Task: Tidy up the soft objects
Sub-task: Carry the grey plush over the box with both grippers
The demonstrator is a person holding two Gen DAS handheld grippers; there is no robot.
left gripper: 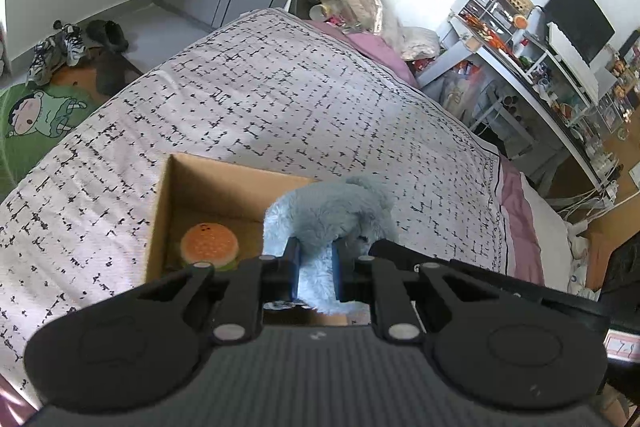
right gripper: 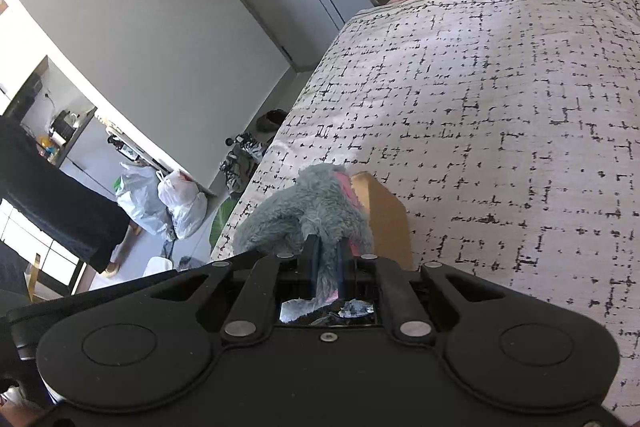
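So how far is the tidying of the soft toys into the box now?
Done: a burger toy already lies inside the cardboard box on the bed.
In hand: the left gripper and the right gripper are both shut on a blue plush toy, held over the box's edge.
Left: lowering it in and letting go. No other loose toys show on the bed.

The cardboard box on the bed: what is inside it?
Inside the cardboard box a hamburger plush lies on the bottom. The blue plush toy, held over the box, and the left gripper cover the remaining interior.
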